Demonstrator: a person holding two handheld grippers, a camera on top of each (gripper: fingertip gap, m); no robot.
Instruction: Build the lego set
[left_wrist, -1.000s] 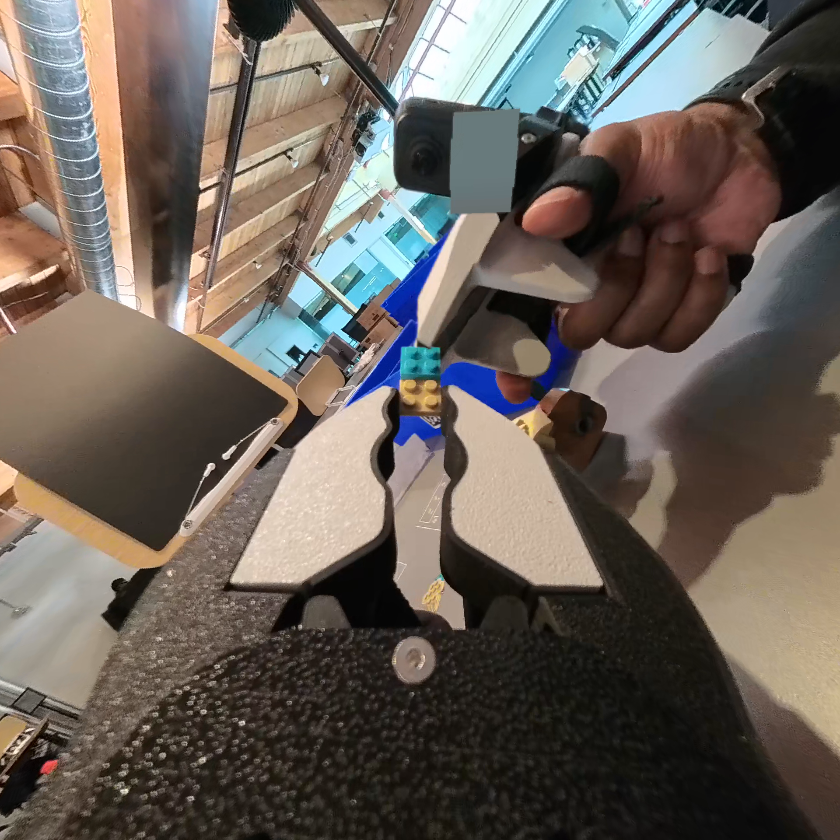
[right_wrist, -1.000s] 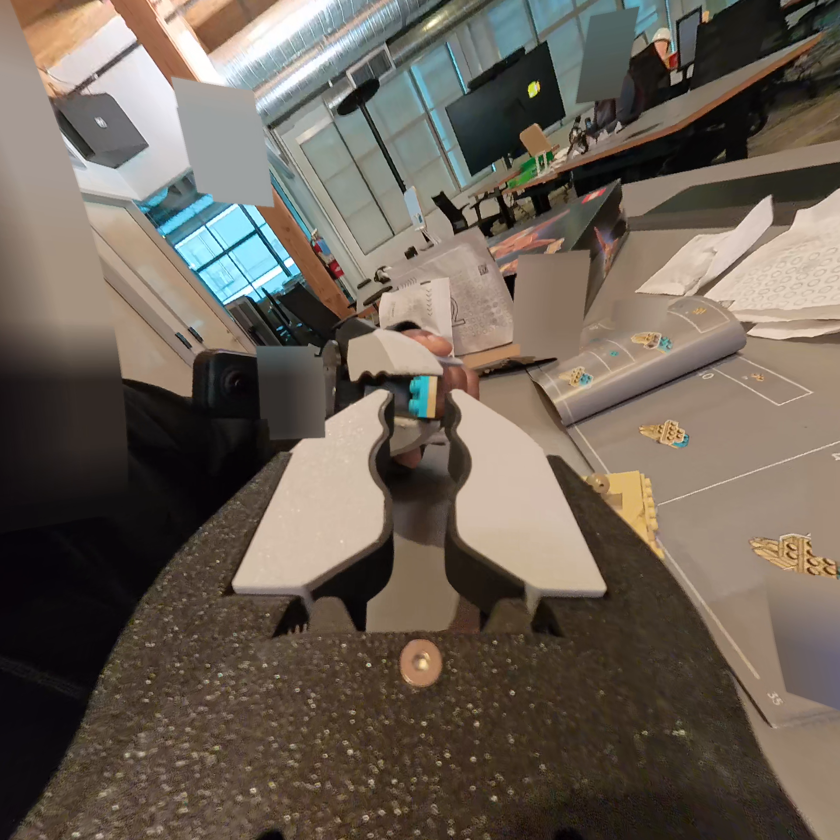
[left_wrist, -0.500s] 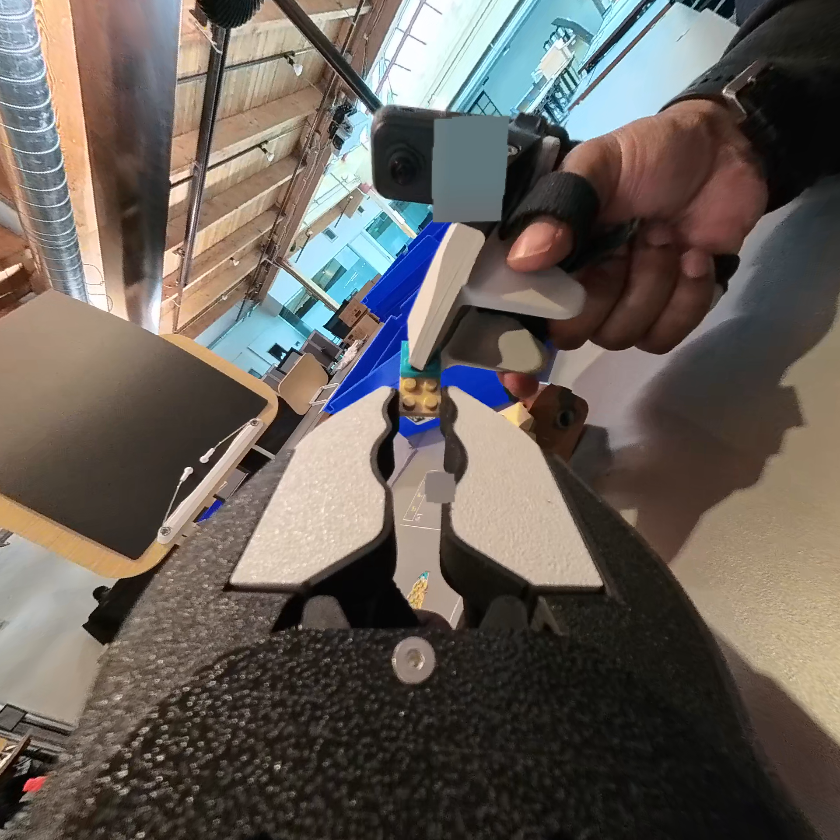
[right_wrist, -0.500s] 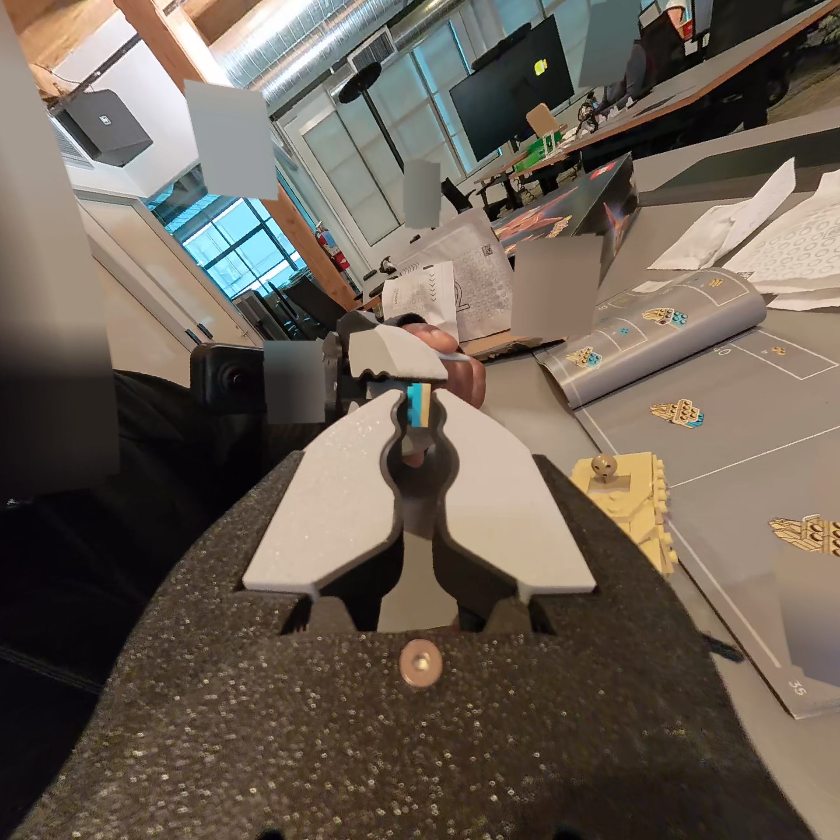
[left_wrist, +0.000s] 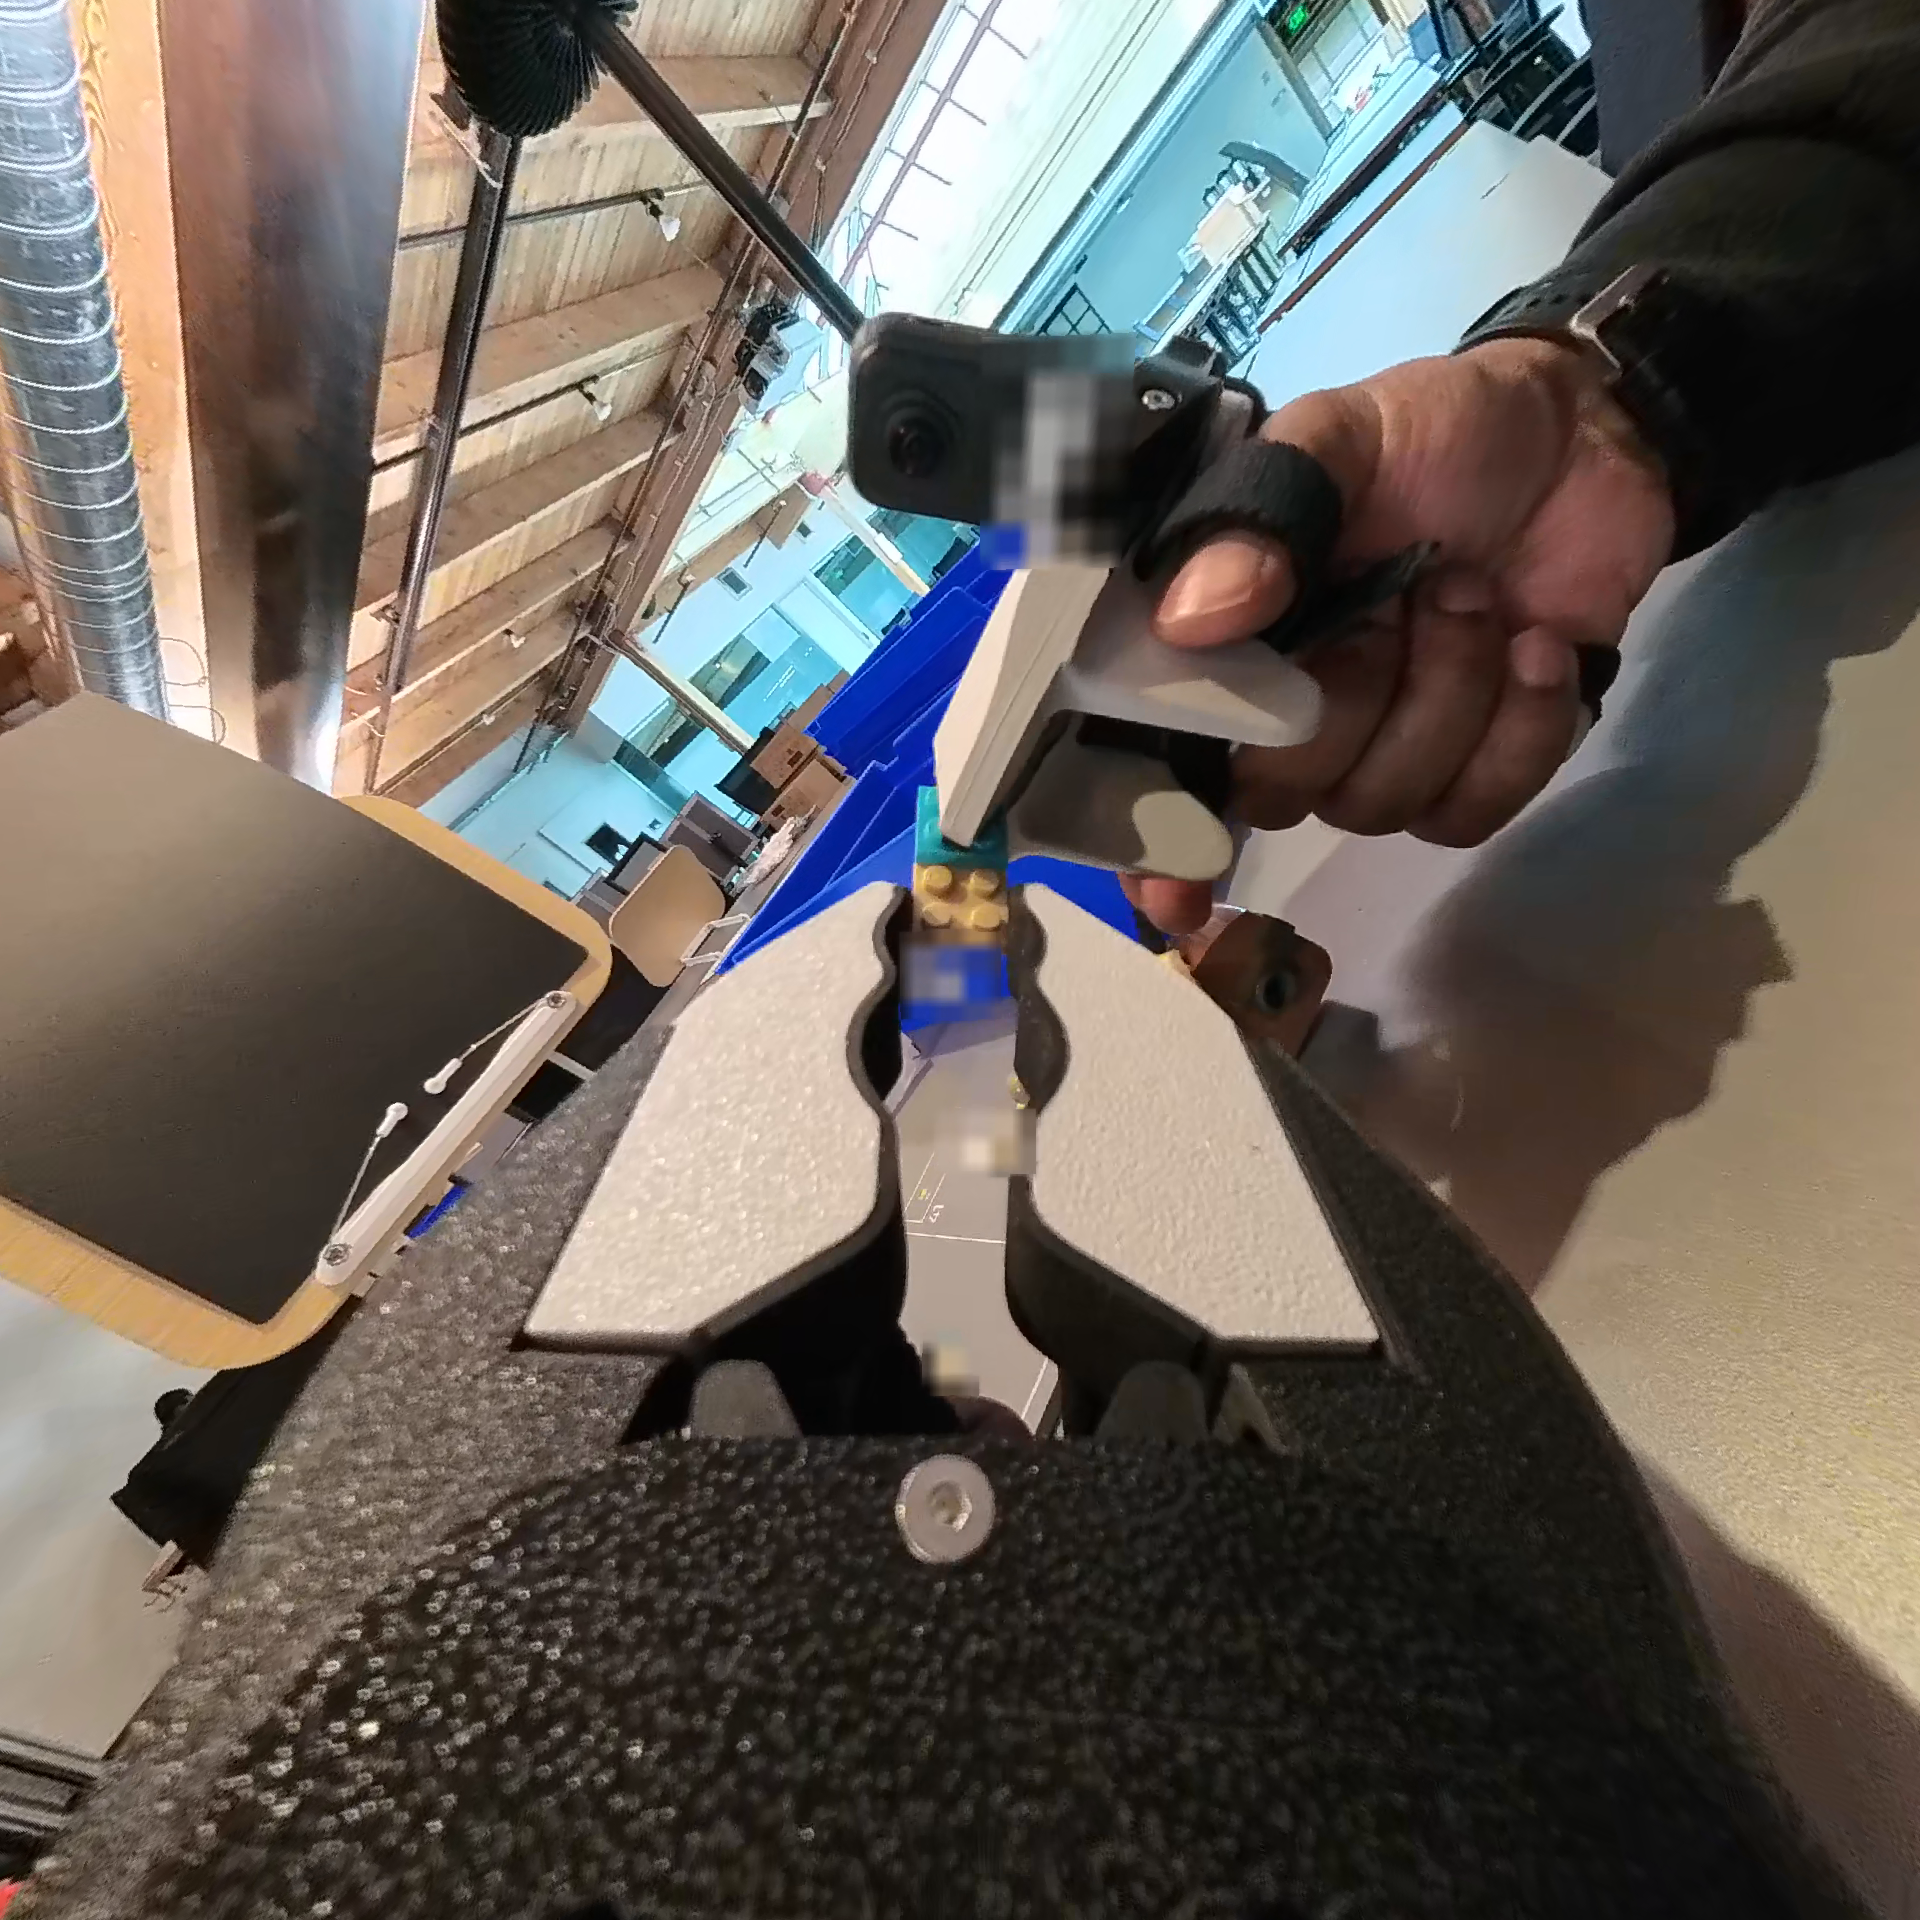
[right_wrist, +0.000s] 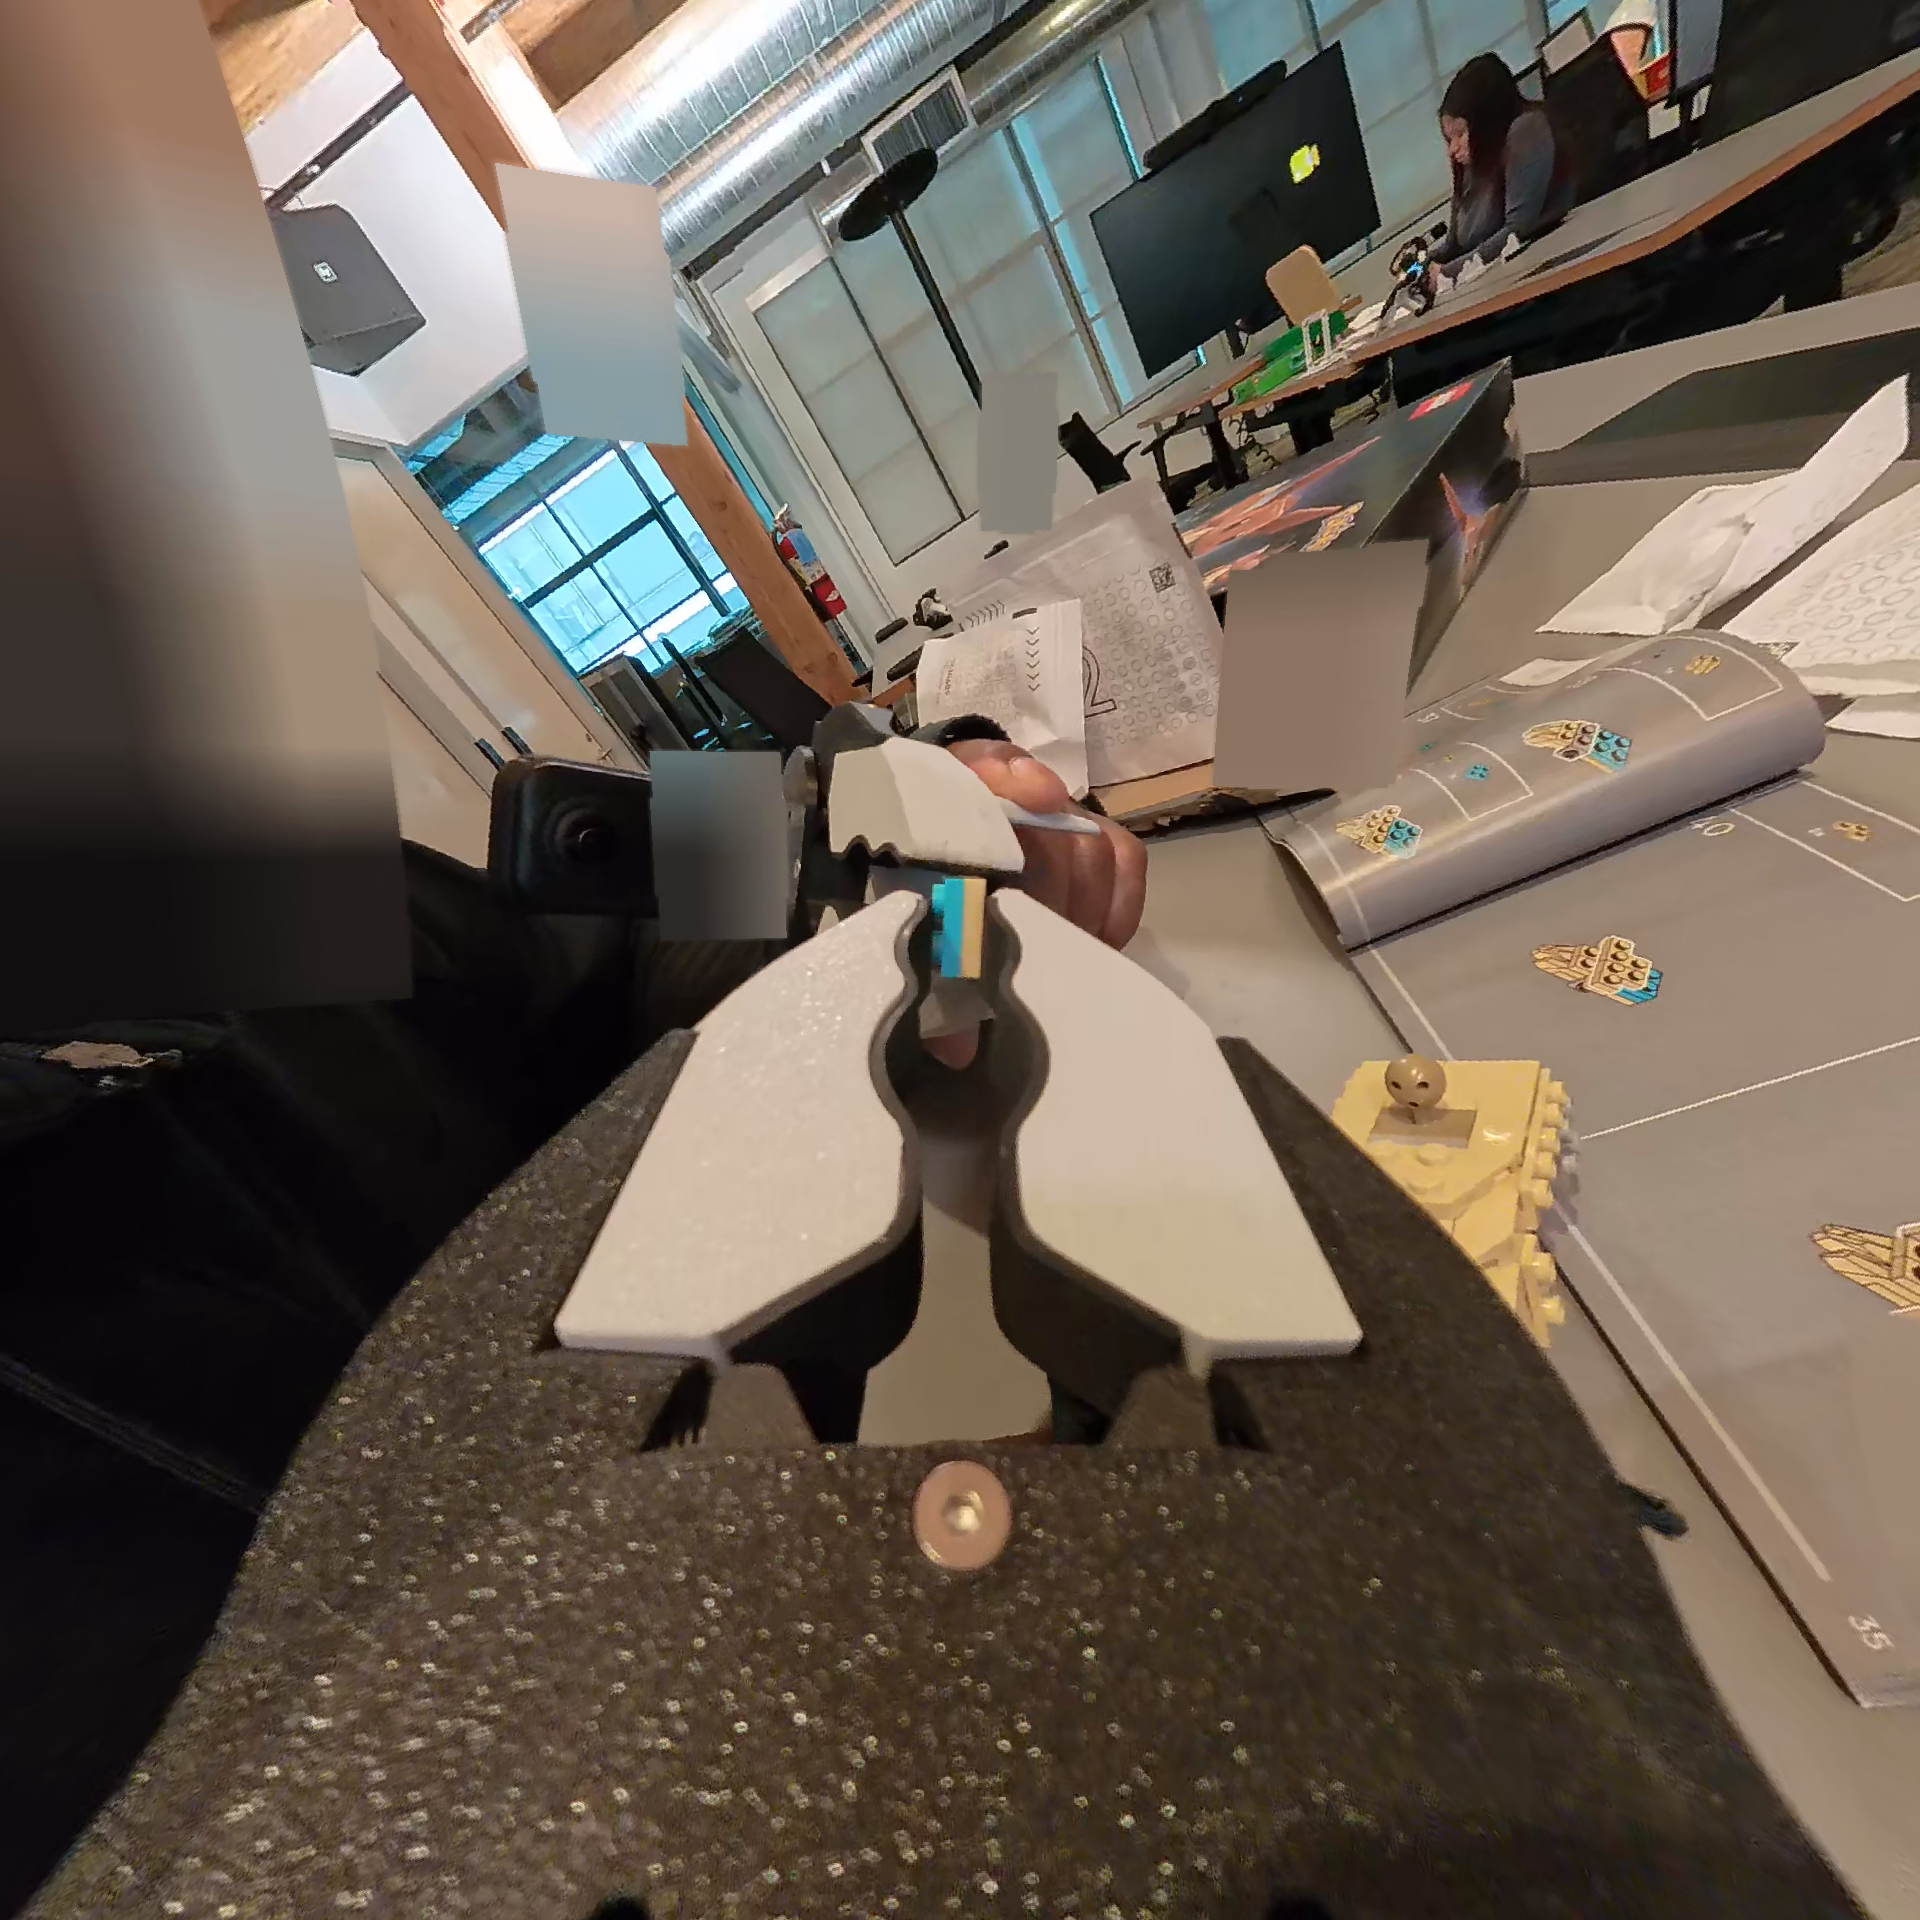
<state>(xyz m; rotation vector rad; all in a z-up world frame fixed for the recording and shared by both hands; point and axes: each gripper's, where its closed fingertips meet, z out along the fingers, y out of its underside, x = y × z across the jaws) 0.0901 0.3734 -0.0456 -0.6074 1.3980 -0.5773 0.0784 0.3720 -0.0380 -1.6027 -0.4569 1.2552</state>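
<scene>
Two grippers clamp one stack: left gripper (left_wrist: 961, 920) on the tan plate (left_wrist: 963, 902), right gripper (right_wrist: 961, 920) across the teal brick (right_wrist: 948, 920). They are pressing these together; next, squeeze squarely.

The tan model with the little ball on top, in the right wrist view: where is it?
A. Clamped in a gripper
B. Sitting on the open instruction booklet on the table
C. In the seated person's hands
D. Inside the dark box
B: the tan model rests on the grey open instruction booklet, with no gripper touching it.
</scene>
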